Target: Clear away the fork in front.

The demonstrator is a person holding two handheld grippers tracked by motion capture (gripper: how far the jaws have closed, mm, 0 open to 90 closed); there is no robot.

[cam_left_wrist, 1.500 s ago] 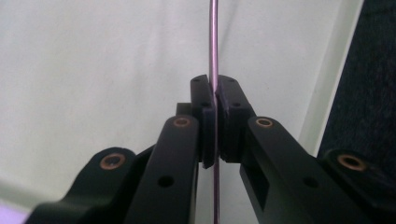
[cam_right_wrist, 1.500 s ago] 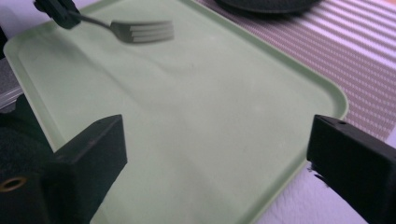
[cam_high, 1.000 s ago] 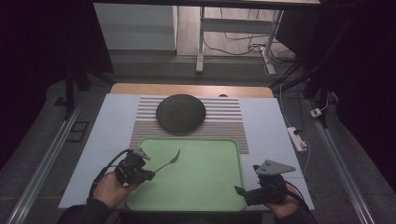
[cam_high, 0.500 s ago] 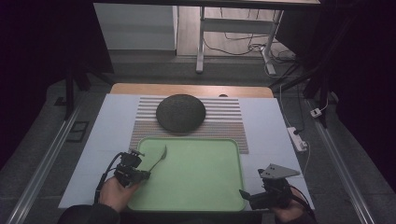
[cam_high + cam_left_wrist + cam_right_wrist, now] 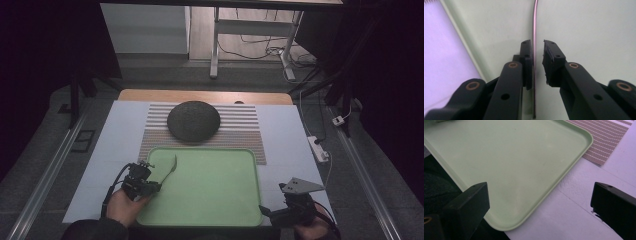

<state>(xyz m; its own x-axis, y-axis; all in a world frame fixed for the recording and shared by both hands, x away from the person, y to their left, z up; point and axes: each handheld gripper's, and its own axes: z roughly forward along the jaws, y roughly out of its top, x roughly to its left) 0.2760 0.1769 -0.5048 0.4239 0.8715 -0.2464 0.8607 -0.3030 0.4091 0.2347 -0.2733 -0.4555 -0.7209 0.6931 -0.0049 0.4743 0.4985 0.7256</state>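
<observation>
The left gripper (image 5: 145, 181) sits at the tray's (image 5: 215, 200) left edge, its fingers (image 5: 527, 62) slightly apart around the thin metal handle of a utensil (image 5: 534, 40); one finger touches the handle, the other stands just off it. The utensil (image 5: 169, 169) lies on the tray near its far left corner. The right gripper (image 5: 280, 214) hovers at the tray's near right corner, fingers (image 5: 466, 207) wide apart, holding nothing. Beyond the tray, a dark round dome (image 5: 193, 120) rests on a striped mat (image 5: 240, 131) on the desk (image 5: 285, 130).
</observation>
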